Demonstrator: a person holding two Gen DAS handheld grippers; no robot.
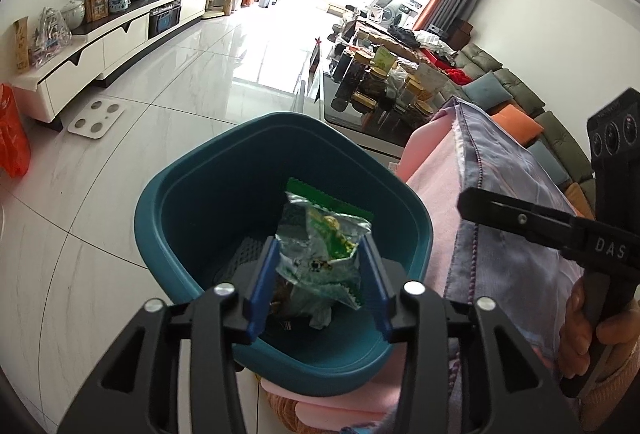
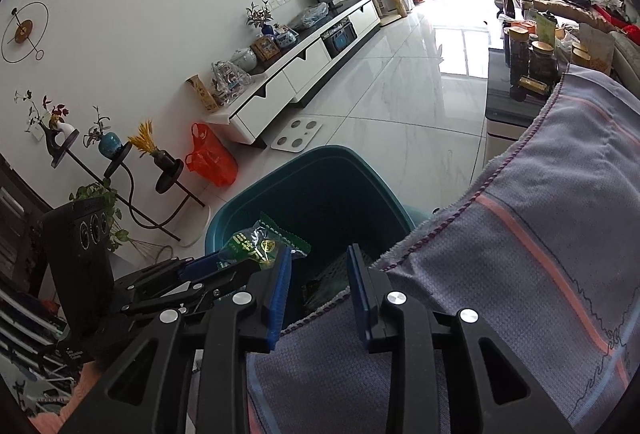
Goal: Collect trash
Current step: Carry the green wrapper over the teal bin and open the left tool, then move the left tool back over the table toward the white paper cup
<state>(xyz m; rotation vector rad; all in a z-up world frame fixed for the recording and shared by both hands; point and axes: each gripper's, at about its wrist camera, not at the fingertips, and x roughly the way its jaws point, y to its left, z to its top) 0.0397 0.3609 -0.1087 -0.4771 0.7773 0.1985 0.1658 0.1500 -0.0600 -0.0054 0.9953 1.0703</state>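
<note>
We cannot see the floor of the teal bin (image 1: 168, 201): the crumpled wrapper (image 1: 320, 250) covers most of it. Whether the left gripper's (image 1: 320, 254) jaws press the wrapper or merely flank it, we cannot tell. The labels on the jars (image 1: 384, 85) on the dark worktop (image 1: 340, 117) are too small to read. The striped cloth (image 2: 540, 274) hides the bin's near corner and runs off the picture's edge.
</note>
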